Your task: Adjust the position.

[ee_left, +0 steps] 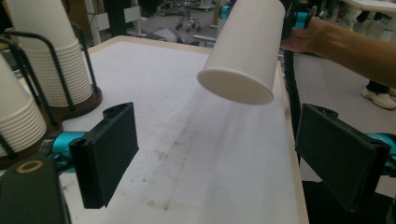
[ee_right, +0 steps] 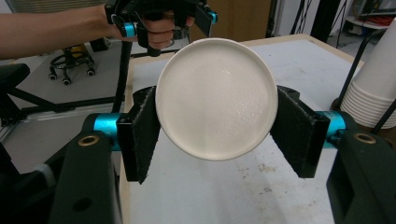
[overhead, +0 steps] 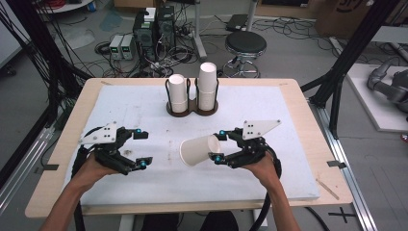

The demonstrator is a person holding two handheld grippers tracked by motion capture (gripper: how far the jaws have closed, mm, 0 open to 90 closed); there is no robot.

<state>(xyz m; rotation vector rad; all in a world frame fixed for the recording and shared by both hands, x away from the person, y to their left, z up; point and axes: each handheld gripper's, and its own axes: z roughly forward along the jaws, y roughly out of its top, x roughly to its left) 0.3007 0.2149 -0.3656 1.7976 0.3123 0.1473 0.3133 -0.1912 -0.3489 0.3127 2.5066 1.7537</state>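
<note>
Cup [overhead: 199, 150] sideways, clamped in R tongs [overhead: 220, 146] — L tongs [overhead: 141, 147] apart, empty.

left tool [overhead: 140, 148]: black, teal joints, grey plate | right tool [overhead: 219, 146]: same, black cable

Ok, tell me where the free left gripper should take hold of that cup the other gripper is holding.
Probably the wall near the open rim: the paper cup lies sideways in the air, its closed base clamped in the right gripper, its mouth pointing at the left gripper. Come in from the mouth side, jaws spanning the wall.
</note>
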